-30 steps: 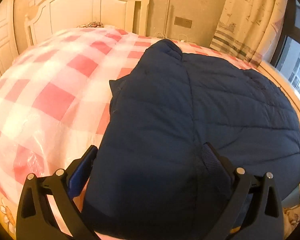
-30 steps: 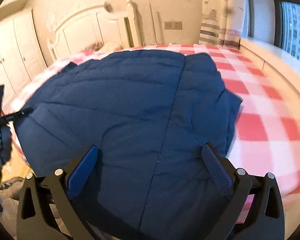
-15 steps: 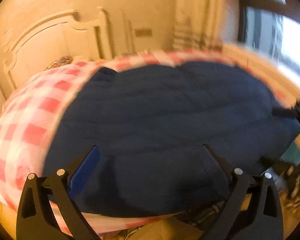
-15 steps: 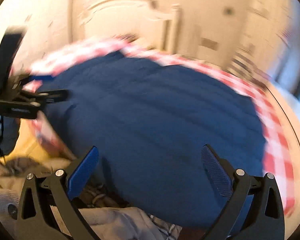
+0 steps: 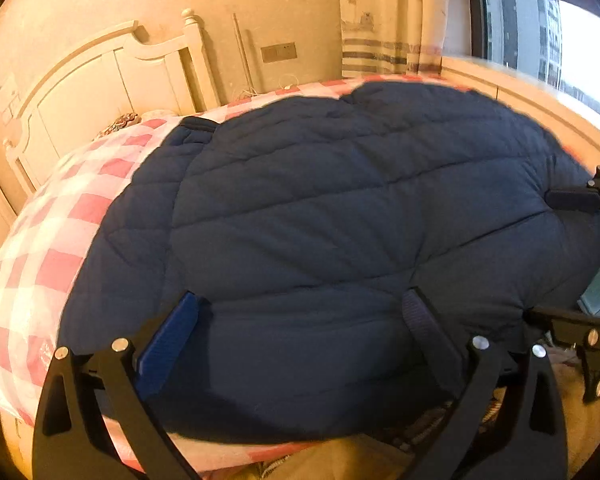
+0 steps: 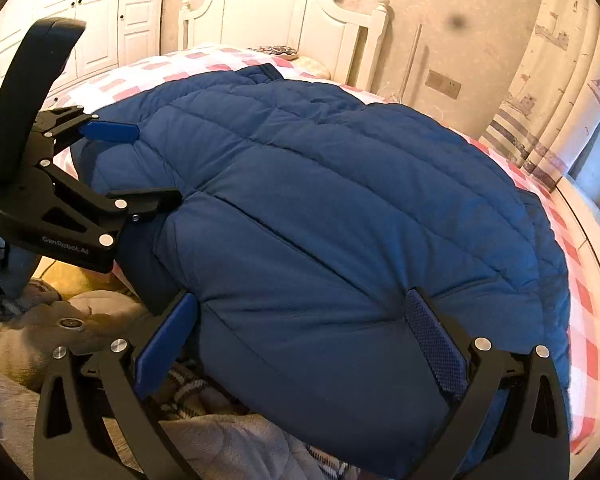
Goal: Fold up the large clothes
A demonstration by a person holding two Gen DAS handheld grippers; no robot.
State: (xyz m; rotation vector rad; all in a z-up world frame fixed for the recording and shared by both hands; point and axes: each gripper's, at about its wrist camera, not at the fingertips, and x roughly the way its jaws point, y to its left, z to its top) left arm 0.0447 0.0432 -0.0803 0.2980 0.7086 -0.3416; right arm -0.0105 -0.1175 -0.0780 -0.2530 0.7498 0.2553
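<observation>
Navy quilted jacket [image 5: 320, 240] lies spread flat on the bed, covering most of the near half of the pink-and-white checked sheet [image 5: 60, 224]. Its near edge hangs slightly over the foot of the bed. Collar end points toward the white headboard [image 6: 276, 20].

Left gripper [image 5: 300, 328]: jaws spread wide, 1 blue pad either side of the jacket's near hem. Nothing pinched between them; fabric sits in the gap, but contact with the pads cannot be told for sure. In the right wrist view the same left gripper [image 6: 140, 168] shows at the jacket's left edge, 1 finger above the fabric and 1 at the fold below it.

Right gripper [image 6: 300, 332]: jaws also wide apart, straddling the padded near edge of the jacket, holding nothing. In the left wrist view it appears at the far right [image 5: 572, 256], 1 finger lying on top of the jacket, the other lower, beside the hem.

Below the bed's foot: heap of beige and plaid cloth [image 6: 100, 320]. Striped curtain [image 5: 384, 20] and window [image 5: 520, 32] to the right of the bed.
</observation>
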